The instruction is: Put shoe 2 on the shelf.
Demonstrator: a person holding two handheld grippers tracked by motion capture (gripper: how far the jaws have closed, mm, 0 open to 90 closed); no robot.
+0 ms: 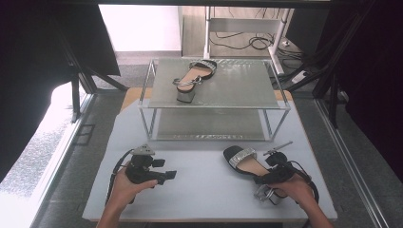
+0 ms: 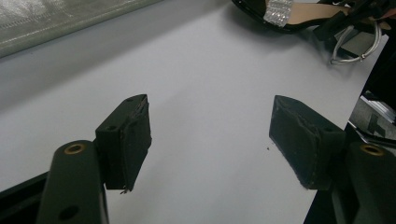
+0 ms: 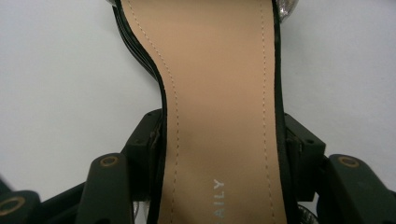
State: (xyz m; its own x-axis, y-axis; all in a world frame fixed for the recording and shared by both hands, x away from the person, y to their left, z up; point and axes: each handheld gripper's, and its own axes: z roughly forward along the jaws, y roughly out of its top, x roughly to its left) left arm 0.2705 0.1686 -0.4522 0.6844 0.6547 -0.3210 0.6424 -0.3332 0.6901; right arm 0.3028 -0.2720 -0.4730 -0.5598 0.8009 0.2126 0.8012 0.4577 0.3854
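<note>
R gripper (image 1: 277, 172) clamped across waist of near sandal (image 1: 247, 161), near-right on table (image 1: 199, 190); jaws pinch both sole edges, prob. to lift it level. L gripper (image 1: 164, 175) near-left, jaws apart, empty, hovers clear. Mate sandal (image 1: 194, 76) on rack top (image 1: 237, 90), far.

We log open white table (image 1: 204, 185) between both grippers — passable. Ahead, the wire shelf (image 1: 214, 102) blocks reach — its top holds a sandal (image 1: 194, 80).
</note>
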